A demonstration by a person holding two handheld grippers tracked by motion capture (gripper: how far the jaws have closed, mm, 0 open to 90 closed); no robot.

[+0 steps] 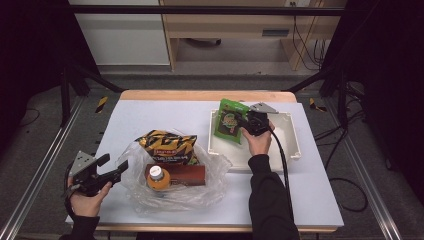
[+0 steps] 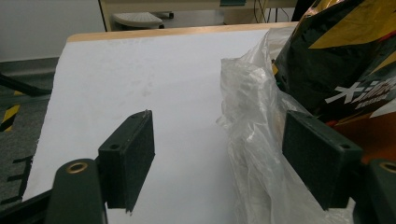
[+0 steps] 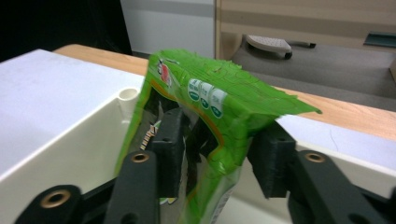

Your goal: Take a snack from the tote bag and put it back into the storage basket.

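My right gripper (image 1: 248, 124) is shut on a green snack packet (image 1: 229, 122) and holds it upright over the left part of a white tray (image 1: 292, 150). In the right gripper view the packet (image 3: 210, 112) stands between the two jaws of my right gripper (image 3: 224, 128), above the tray wall (image 3: 70, 140). My left gripper (image 1: 115, 164) stands open at the left edge of a clear plastic bag (image 1: 135, 190). In the left gripper view the bag's crumpled edge (image 2: 252, 121) lies partly between the open jaws of my left gripper (image 2: 219, 158).
Inside the plastic bag are a black-and-yellow snack bag (image 1: 167, 147), an orange bottle with a white cap (image 1: 157, 176) and a brown box (image 1: 187, 175). The snack bag (image 2: 336, 60) is close to my left gripper's right jaw. White mat (image 1: 150, 117) lies bare to the far left.
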